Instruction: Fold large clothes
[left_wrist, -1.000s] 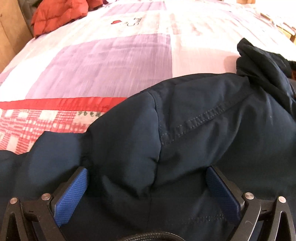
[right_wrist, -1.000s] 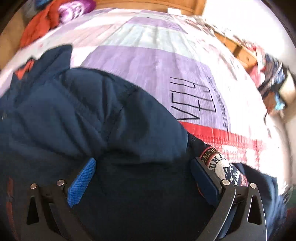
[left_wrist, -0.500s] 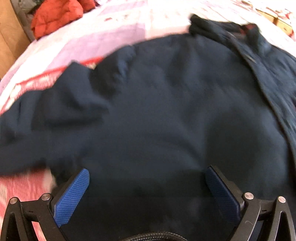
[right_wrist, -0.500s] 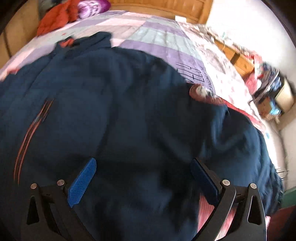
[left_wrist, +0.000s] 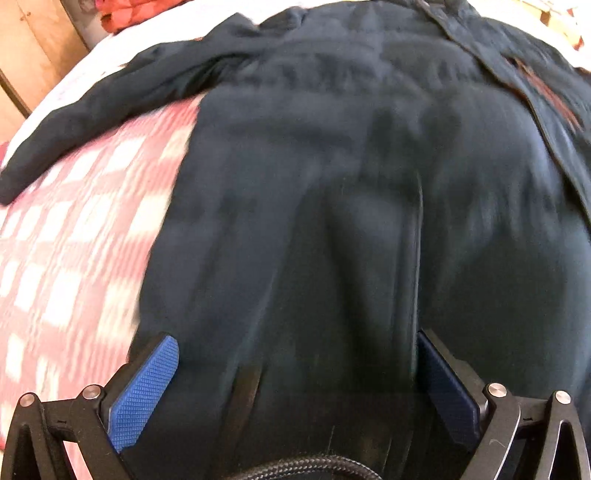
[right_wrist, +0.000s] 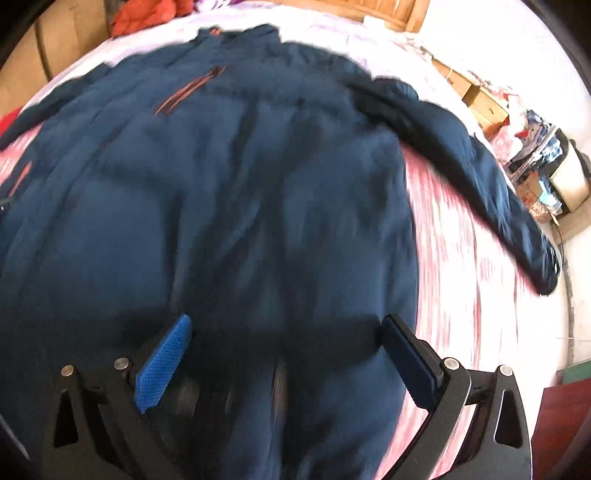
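Note:
A large navy jacket (left_wrist: 332, 184) lies spread front-up on the bed, with orange zip trim near its chest (right_wrist: 192, 88). One sleeve (left_wrist: 92, 110) stretches out to the left in the left wrist view. The other sleeve (right_wrist: 480, 177) stretches right in the right wrist view. My left gripper (left_wrist: 295, 354) is wide open over the jacket's lower part, with fabric between the blue pads (left_wrist: 147, 391). My right gripper (right_wrist: 284, 332) is also wide open over the lower hem area. Both views are motion-blurred.
The bed has a red-and-white checked quilt (left_wrist: 66, 240), also visible at the right (right_wrist: 461, 277). Orange-red clothing (right_wrist: 144, 14) lies at the far head end. Wooden panels (left_wrist: 33, 55) stand left; boxes and clutter (right_wrist: 535, 166) stand right of the bed.
Both grippers pulled back and rose from the jacket's shoulder area towards its hem. The bunched jacket now lies spread out with both sleeves extended. Both grippers stayed open throughout.

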